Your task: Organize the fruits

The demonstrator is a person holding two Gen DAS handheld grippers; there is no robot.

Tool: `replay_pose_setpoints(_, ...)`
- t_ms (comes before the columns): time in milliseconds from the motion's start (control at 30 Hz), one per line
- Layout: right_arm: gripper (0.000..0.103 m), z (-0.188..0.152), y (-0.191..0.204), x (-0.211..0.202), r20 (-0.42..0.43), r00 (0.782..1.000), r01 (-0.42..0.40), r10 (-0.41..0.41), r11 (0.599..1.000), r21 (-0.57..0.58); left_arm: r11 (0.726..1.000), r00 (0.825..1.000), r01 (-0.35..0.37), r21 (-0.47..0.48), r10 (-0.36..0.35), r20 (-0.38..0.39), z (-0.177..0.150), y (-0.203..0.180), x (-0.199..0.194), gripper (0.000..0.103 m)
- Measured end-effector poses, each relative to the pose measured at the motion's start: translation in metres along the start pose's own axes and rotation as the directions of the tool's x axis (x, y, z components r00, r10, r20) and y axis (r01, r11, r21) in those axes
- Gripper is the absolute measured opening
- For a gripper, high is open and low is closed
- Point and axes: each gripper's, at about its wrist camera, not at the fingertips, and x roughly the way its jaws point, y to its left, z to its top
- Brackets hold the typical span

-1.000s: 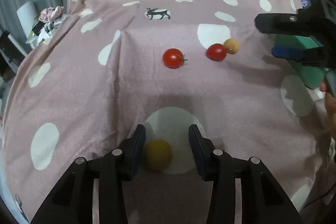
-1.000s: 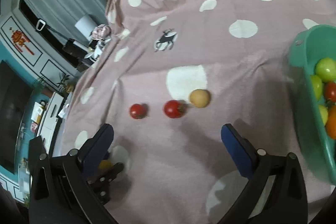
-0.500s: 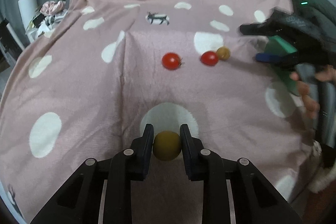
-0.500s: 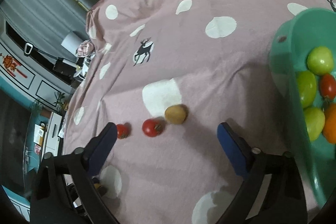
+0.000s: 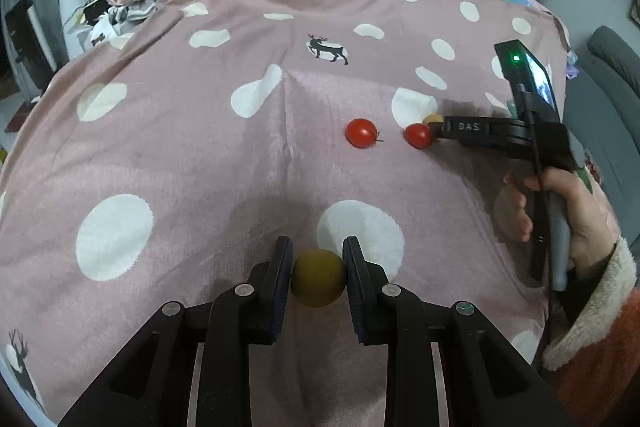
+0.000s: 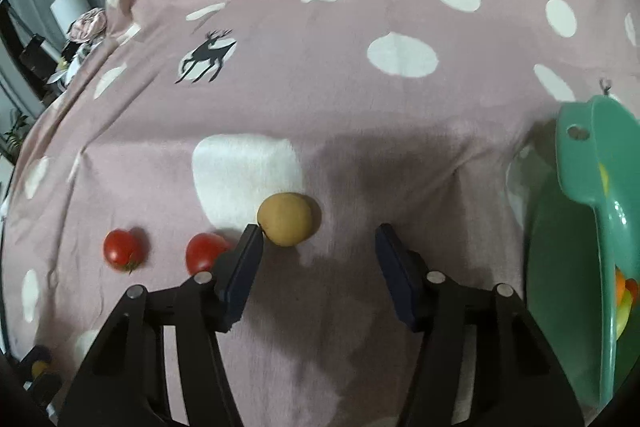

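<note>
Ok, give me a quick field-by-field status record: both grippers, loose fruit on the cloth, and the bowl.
left gripper: shut on yellow-brown fruit, above the polka-dot cloth
right gripper: open, low over the cloth, nothing held
tan fruit: on the cloth, just ahead of the right gripper, against its left fingertip
near tomato: on the cloth, left of the tan fruit, partly behind the finger
far tomato: on the cloth, farther left
green bowl: at the right, already holding several fruits

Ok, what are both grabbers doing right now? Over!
Left hand-held gripper shut on yellow-brown fruit. Right hand-held gripper open, its left finger at the tan fruit. Two tomatoes loose beside it. Green bowl right.
</note>
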Motion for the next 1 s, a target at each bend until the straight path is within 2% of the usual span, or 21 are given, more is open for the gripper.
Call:
replay_pose_setpoints(33,0.03,0.0,-0.001,0.0,0.019,1.0,0.016,-0.016,1.0,-0.006,1.0,1.0,-0.006,0.006,0.006,0.0,-0.001,-0.001,0.0,0.026)
replay_pose_setpoints(67,0.018,0.002,-0.004,0.001,0.029,0.999,-0.019,0.019,1.0,0.0,1.0,1.0,-0.021,0.021,0.021,0.001,-0.002,-0.004,-0.001,0.026)
replay_pose_setpoints(200,0.016,0.002,-0.036,0.001,0.035,0.979,-0.203,0.2,0.966,0.158,0.997,0.998,-0.054,0.052,0.055,-0.012,-0.004,-0.01,0.004,0.026)
replay_pose_setpoints(267,0.01,-0.001,-0.045,-0.001,0.043,0.971,-0.237,0.234,0.956,0.171,0.997,0.998,-0.054,0.049,0.055,-0.018,-0.004,-0.01,0.007,0.026)
replay_pose_setpoints(333,0.006,-0.003,-0.05,-0.01,0.063,0.971,-0.238,0.23,0.956,0.174,0.997,0.998,-0.055,0.05,0.056,-0.018,-0.003,-0.011,0.007,0.026)
replay_pose_setpoints(433,0.006,-0.002,-0.056,-0.028,0.114,0.949,-0.31,0.295,0.94,0.143,0.998,0.999,-0.05,0.047,0.05,-0.007,-0.001,-0.014,0.005,0.026)
replay_pose_setpoints(567,0.015,-0.003,-0.057,-0.036,0.114,0.959,-0.272,0.258,0.953,0.133,0.998,0.999,-0.041,0.048,0.042,-0.012,-0.002,-0.021,0.007,0.026)
replay_pose_setpoints(600,0.03,-0.003,-0.058,-0.031,0.097,0.956,-0.29,0.278,0.945,0.153,0.998,0.999,-0.037,0.054,0.038,-0.016,-0.002,-0.021,0.008,0.026)
replay_pose_setpoints(633,0.053,-0.003,-0.057,-0.026,0.085,0.951,-0.308,0.298,0.936,0.169,0.997,0.999,-0.039,0.062,0.04,-0.018,-0.004,-0.022,0.008,0.026)
replay_pose_setpoints(667,0.058,-0.003,-0.056,-0.023,0.081,0.949,-0.315,0.305,0.932,0.181,0.997,0.999,-0.044,0.066,0.045,-0.02,-0.004,-0.022,0.009,0.026)
replay_pose_setpoints(767,0.058,-0.005,-0.038,-0.022,0.086,0.967,-0.25,0.241,0.962,0.108,0.997,0.998,-0.055,0.053,0.056,-0.017,-0.003,-0.017,0.008,0.026)
replay_pose_setpoints(867,0.055,-0.007,-0.021,-0.024,0.089,0.966,-0.245,0.243,0.97,0.006,0.999,0.999,-0.043,0.019,0.043,0.007,0.0,-0.011,0.003,0.026)
replay_pose_setpoints(900,0.051,-0.008,-0.017,-0.025,0.084,0.967,-0.24,0.241,0.97,-0.025,0.999,0.999,-0.035,0.017,0.035,0.014,0.0,-0.012,0.002,0.026)
replay_pose_setpoints(1000,0.047,-0.011,-0.011,-0.026,0.074,0.968,-0.234,0.24,0.969,-0.084,0.999,0.999,-0.003,0.046,0.002,0.039,0.002,-0.021,-0.001,0.026)
